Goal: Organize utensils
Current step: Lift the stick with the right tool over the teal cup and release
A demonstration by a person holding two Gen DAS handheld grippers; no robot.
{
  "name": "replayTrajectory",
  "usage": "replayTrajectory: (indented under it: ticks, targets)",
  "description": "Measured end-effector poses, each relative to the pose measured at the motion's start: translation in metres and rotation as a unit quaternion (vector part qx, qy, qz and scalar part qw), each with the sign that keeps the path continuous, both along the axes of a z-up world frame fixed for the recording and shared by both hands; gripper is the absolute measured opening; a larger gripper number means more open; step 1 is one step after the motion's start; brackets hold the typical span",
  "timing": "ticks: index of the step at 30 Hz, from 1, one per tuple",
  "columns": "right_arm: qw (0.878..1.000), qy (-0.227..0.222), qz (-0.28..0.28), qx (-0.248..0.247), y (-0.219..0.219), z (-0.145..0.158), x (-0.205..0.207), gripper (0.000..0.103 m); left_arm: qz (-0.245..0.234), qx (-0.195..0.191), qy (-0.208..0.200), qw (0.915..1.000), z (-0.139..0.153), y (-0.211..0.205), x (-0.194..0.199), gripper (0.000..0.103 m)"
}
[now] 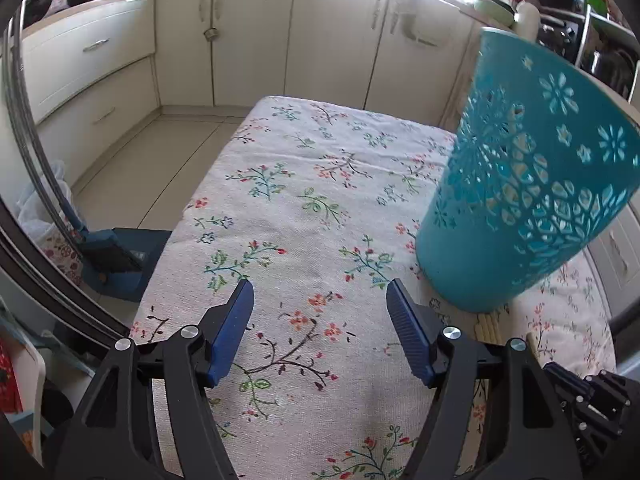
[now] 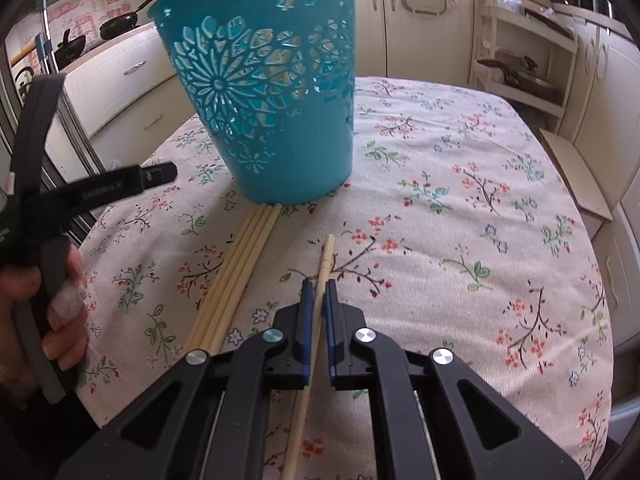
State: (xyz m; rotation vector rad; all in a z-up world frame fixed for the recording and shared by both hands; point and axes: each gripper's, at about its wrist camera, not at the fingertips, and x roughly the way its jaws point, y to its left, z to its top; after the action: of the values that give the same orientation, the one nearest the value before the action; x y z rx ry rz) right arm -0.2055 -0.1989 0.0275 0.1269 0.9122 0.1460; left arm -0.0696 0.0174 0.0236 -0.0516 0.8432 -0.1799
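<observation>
Left wrist view: the left tool (image 1: 320, 308) hangs over the near half of the desk (image 1: 280, 208), its ribbed blue pads spread wide with nothing between them. The turquoise plastic holder (image 1: 520, 184), a tapered cup pierced with flower cut-outs, is cut off by the frame's right edge. Only short pale ends of the chopstick bundle (image 1: 490, 326) show below its base; the rest is hidden behind the tool's black arm.

Right wrist view: the right tool (image 2: 318, 286) has its pads pressed onto a single chopstick (image 2: 325, 260), a slim pale wooden stick lying on the floral woven cloth near the desk's front edge. The bundle (image 2: 240, 264) lies just left of it, tips reaching the holder's (image 2: 276, 92) base. The holder's rim is cropped.
</observation>
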Motion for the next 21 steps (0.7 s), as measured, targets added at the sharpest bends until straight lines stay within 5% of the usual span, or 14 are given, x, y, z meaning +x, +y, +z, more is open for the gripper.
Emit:
replayTrajectory:
  ticks: [3, 7, 13, 21]
  targets:
    - [1.000, 0.001, 0.001, -0.001, 0.001, -0.001, 0.002, 0.007, -0.013, 0.009, -0.001, 0.9999, -0.001, -0.006, -0.001, 0.083]
    - [1.000, -0.001, 0.004, -0.011, 0.005, -0.001, 0.002, 0.007, -0.026, 0.036, 0.008, 0.9990, -0.003, -0.016, -0.001, 0.083]
    - [0.994, 0.010, -0.009, 0.109, -0.021, 0.006, -0.006, 0.006, -0.031, 0.054, 0.010, 0.9980, -0.004, -0.024, -0.002, 0.085]
    - [0.979, -0.042, 0.008, 0.201, -0.035, 0.048, -0.024, 0.006, -0.036, 0.061, 0.017, 0.9974, -0.006, -0.026, 0.000, 0.085]
